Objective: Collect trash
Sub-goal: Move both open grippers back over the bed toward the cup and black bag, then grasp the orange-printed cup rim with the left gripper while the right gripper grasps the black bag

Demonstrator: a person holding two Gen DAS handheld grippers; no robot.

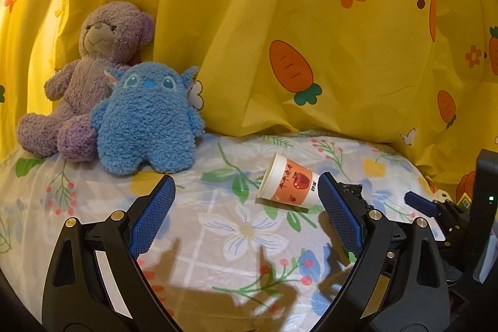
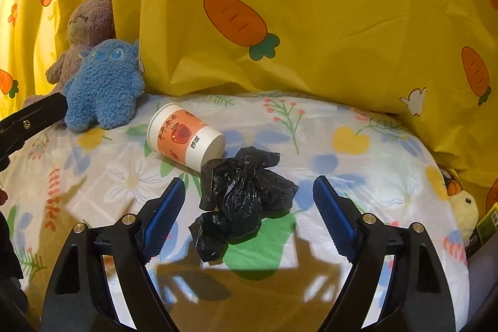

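Each tool, the left tool (image 1: 247, 204) and the right tool (image 2: 247, 204), is showing glossy black forked arms, brass-coloured round screws and blue fingers (image 2: 165, 218) with dimpled pads.

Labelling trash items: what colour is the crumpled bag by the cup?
Black. The crumpled plastic bag shows best in the right wrist view, beside the paper cup.
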